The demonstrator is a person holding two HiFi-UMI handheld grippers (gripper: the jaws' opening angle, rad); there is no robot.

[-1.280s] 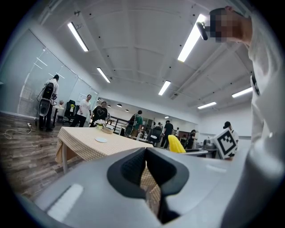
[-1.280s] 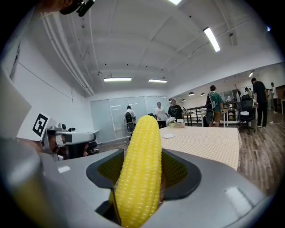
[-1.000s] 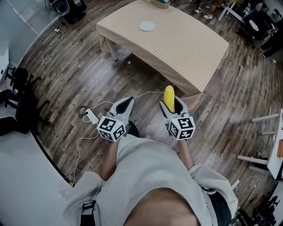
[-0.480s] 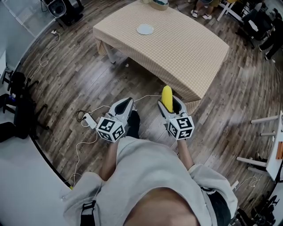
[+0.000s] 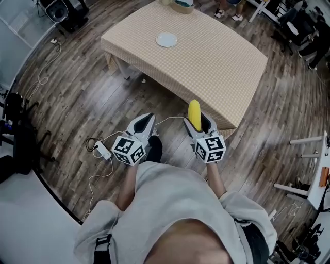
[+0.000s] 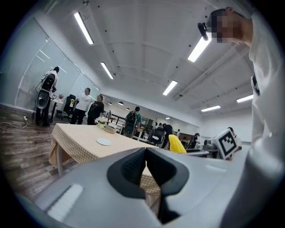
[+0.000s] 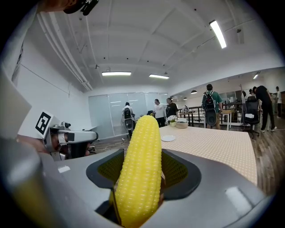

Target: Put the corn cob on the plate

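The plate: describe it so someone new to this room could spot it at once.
Find the table covered by a beige checked cloth. The plate lies alone on the cloth, toward the table's far left corner. It is small, round, flat and white, unlike the taller bowl at the far edge.

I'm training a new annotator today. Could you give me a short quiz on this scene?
1. What does the right gripper hold? A) a banana B) the corn cob C) nothing
2. True or false: nothing stands between the jaws of the left gripper.
3. Fill in: the white plate lies on the ___.
Key: 1 B; 2 true; 3 table.
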